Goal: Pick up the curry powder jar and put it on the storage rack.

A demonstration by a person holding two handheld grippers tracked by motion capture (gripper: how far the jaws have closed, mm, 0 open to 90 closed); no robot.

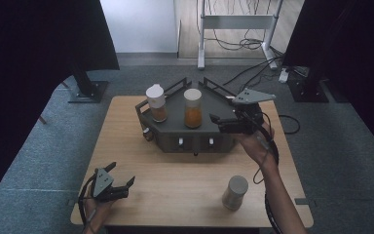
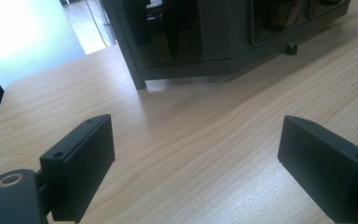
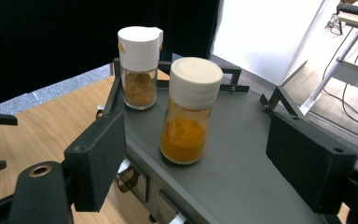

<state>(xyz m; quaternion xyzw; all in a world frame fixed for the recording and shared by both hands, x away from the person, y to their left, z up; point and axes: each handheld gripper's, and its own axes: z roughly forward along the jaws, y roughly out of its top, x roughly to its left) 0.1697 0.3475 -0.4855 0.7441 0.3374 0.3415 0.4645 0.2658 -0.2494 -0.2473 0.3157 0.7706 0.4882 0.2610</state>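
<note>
High view dim, underexposed; black vignette swallowing both upper corners beyond wooden table [image 1: 175, 175]. Daylight coming from pale wall [image 1: 136, 24] behind table. In left gripper view, same wall blowing out white at upper left, sheen glaring across tabletop grain. In right gripper view, turmeric jar [image 3: 189, 112] slightly motion-blurred, near black pads [image 3: 100, 158] soft; background window side overexposing.
</note>
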